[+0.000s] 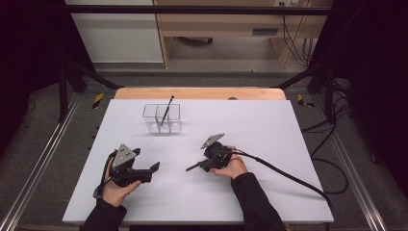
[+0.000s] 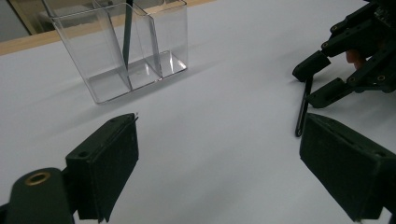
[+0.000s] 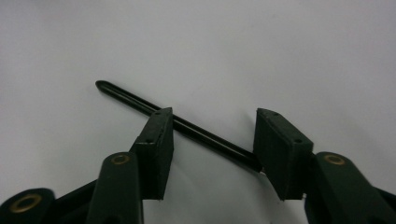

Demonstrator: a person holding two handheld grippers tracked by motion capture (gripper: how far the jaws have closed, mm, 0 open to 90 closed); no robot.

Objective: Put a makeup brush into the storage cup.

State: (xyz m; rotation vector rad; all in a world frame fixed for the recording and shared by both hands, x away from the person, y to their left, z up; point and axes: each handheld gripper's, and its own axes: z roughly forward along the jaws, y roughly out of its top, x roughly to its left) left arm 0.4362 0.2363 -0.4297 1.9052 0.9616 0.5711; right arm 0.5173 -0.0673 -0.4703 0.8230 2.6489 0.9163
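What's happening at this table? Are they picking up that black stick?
A person sits at a white table with a two-jaw gripper in each hand. The right gripper is down over a thin black pen lying flat on the table, its jaws on either side of the pen but with a gap showing, so it is not clamped yet. The left gripper waits with its jaws wide apart and nothing between them. Farther back stands a clear divided holder with another dark pen leaning in it.

The pen's point(image 3: 140, 103) rear end sat hidden behind the right hand-held gripper's point(image 3: 212, 140) pad; the holder's point(image 2: 93, 60) top was cut off.
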